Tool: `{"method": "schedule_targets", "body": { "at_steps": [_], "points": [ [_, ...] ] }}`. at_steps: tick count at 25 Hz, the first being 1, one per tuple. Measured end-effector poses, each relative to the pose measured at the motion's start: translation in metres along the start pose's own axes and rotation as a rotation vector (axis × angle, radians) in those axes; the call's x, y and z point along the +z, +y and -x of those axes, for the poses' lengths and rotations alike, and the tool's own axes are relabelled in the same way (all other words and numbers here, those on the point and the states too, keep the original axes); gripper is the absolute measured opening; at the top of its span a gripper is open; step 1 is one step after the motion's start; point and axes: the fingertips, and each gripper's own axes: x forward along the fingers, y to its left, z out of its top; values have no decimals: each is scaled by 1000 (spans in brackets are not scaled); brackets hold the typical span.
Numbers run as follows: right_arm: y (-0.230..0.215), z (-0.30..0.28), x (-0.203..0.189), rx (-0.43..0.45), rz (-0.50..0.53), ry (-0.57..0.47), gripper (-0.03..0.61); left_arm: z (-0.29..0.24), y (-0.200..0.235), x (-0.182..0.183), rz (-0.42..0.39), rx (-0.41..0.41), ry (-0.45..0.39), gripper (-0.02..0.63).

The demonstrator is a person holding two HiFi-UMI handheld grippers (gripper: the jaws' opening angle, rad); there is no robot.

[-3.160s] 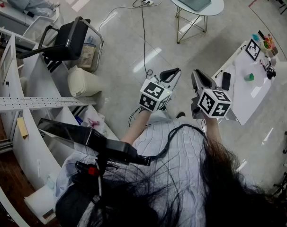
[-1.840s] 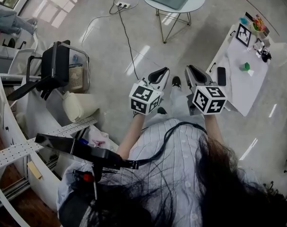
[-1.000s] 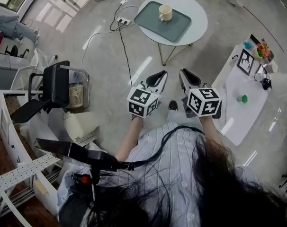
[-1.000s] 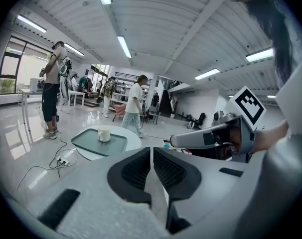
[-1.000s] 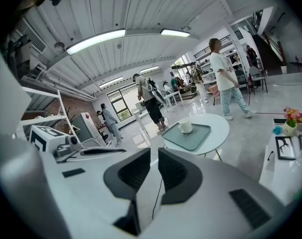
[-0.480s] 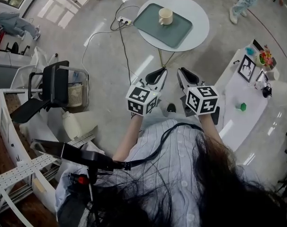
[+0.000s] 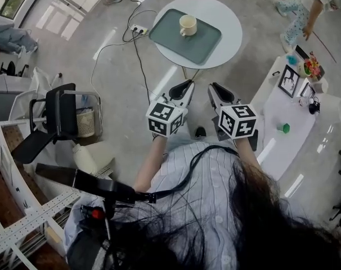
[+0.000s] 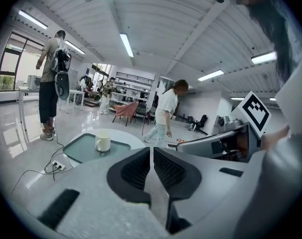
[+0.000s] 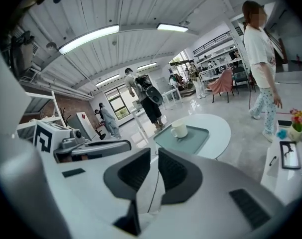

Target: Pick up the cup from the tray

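I've barely started: my left tongs (image 7: 184, 85) and right tongs (image 7: 215, 88), both closed and empty, hang well short of the cup (image 7: 187, 25) on the far tray (image 7: 203, 43).

Person (image 7: 314, 7) at top right cut off by head view's edge; trinkets (image 7: 308, 66) on side table (image 7: 299, 114) too small to tell
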Motion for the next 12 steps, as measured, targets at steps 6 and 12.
{"method": "schedule_targets", "body": {
  "at_steps": [6, 12],
  "points": [
    [-21, -37, 24, -62, -35, -14, 64, -29, 40, 15, -20, -47, 25, 32],
    [-32, -84, 60, -100, -64, -32, 64, -60, 89, 35, -24, -97, 68, 32]
  ]
}}
